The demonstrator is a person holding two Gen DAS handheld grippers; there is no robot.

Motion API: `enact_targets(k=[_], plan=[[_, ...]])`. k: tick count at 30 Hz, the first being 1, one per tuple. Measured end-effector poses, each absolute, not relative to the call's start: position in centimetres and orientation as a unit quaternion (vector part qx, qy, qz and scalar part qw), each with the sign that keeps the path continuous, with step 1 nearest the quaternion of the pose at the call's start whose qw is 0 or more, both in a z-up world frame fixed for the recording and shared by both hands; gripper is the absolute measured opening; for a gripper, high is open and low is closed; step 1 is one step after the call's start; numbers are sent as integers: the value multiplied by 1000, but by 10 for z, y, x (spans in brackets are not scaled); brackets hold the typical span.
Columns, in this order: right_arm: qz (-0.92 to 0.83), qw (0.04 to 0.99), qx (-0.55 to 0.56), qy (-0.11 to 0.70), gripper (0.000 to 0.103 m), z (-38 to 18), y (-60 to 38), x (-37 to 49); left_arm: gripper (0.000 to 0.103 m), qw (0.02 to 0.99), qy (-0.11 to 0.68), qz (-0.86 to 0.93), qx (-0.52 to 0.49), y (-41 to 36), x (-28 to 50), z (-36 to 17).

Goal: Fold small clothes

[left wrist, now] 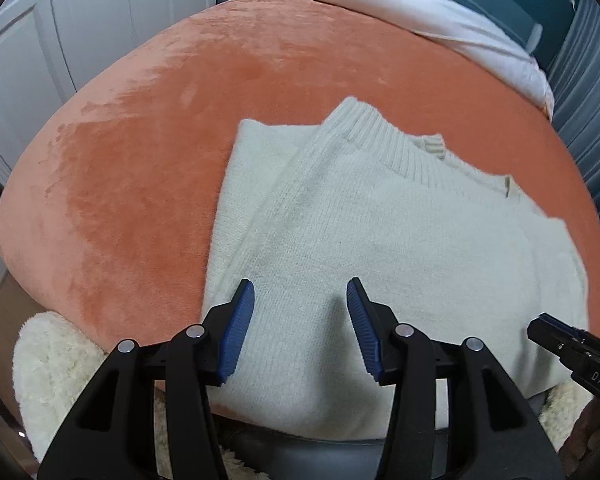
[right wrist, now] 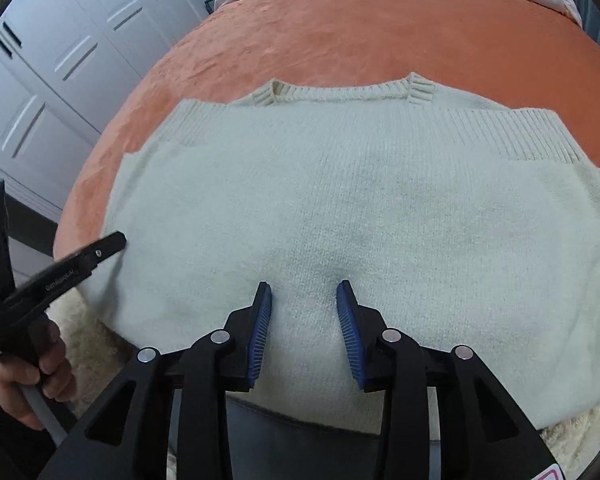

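- Blue-padded black jaws of the left gripper point(left wrist: 300, 292) stand apart, nothing clamped; the cream knitted sweater point(left wrist: 380, 240) lies beneath and ahead of them.
- Right gripper point(right wrist: 304, 294) jaws stand parted too, their tips over the knit, gripping nothing.
- Folded sweater lies on an orange plush bed cover point(left wrist: 140, 160), ribbed collar point(right wrist: 340, 94) far beyond the jaws.
- A hand point(right wrist: 24, 376) holds the left gripper's handle.

text "DAS" | on right gripper point(left wrist: 556, 340) body || text "GenRobot.AI" | on left gripper point(right wrist: 112, 242) body
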State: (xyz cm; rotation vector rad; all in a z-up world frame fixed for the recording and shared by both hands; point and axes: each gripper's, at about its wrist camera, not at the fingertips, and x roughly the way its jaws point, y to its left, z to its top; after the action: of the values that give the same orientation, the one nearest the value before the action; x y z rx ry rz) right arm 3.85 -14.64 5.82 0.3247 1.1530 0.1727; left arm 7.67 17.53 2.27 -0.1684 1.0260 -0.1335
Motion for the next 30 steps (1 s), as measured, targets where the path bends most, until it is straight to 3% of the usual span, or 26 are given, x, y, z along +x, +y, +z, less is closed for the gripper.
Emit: enact_targets(k=[1, 3, 4, 8, 10, 13, 14, 15, 18, 23, 28, 29, 30], plan=[[91, 828, 160, 530, 36, 69, -147, 39, 56, 867, 479, -74, -115, 184, 72, 28], [92, 839, 147, 515, 36, 81, -144, 41, 78, 869, 462, -67, -166, 200, 69, 32], [92, 841, 142, 513, 36, 83, -142, 44, 83, 867, 462, -52, -181, 206, 71, 29], [86, 806, 158, 563, 36, 45, -139, 68, 86, 826, 500, -10, -260, 232, 94, -5], [86, 813, 168, 550, 37, 38, -139, 68, 92, 810, 505, -11, -298, 238, 101, -17], [93, 816, 150, 550, 37, 40, -135, 67, 94, 815, 509, -8, -276, 226, 108, -14], [95, 817, 148, 550, 37, 40, -135, 66, 82, 817, 510, -12, -267, 221, 110, -12], [97, 817, 148, 549, 37, 40, -136, 66, 55, 818, 512, -23, -261, 216, 113, -9], [100, 819, 157, 543, 38, 39, -138, 63, 22, 818, 512, -34, -260, 208, 114, 7], [122, 822, 168, 531, 55, 41, -140, 59, 17, 860, 450, -116, -211, 159, 98, 83], [130, 824, 221, 506, 56, 57, -161, 47, 17, 881, 392, -224, -142, 62, 74, 156], [126, 824, 244, 495, 56, 63, -175, 41, 5, 878, 387, -247, -136, 44, 70, 163], [119, 826, 261, 486, 56, 67, -189, 34, 0, 868, 385, -284, -134, 23, 68, 167]])
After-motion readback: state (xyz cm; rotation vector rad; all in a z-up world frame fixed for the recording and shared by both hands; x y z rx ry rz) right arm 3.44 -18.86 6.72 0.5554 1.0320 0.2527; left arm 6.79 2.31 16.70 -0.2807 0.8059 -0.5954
